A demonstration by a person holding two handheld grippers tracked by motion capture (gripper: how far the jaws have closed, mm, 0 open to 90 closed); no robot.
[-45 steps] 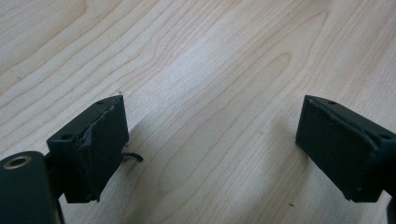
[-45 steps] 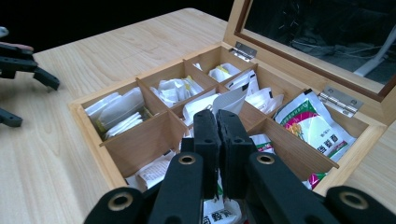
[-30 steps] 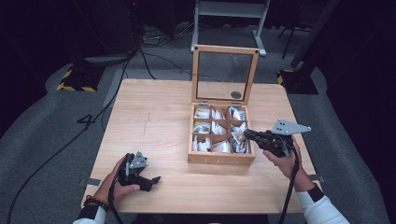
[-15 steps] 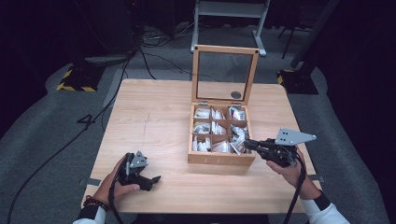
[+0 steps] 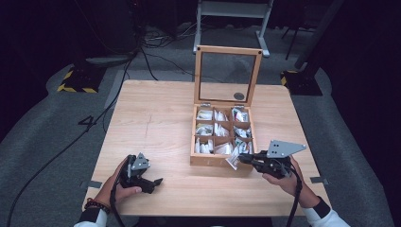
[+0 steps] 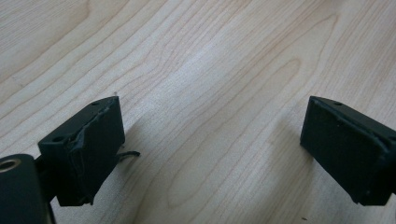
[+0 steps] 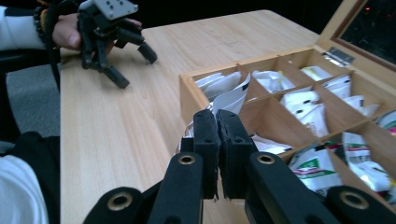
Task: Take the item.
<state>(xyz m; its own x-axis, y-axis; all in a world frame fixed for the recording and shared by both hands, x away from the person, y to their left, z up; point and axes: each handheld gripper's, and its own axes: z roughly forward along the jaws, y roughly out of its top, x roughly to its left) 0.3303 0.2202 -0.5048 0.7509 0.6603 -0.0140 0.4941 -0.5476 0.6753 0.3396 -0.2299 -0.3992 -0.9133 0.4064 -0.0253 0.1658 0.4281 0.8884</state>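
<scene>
Right gripper (image 5: pixel 242 160) lower, a sachet (image 5: pixel 233 161) now outside the box (image 5: pixel 222 161).

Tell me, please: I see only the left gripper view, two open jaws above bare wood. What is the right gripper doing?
Observer: The right gripper is shut on a white packet at the front edge of a wooden box.
Operator: Is the box open?
Observer: Yes, its glass lid stands upright at the back.
Operator: Is anything else inside?
Observer: More packets lie in its compartments.
</scene>
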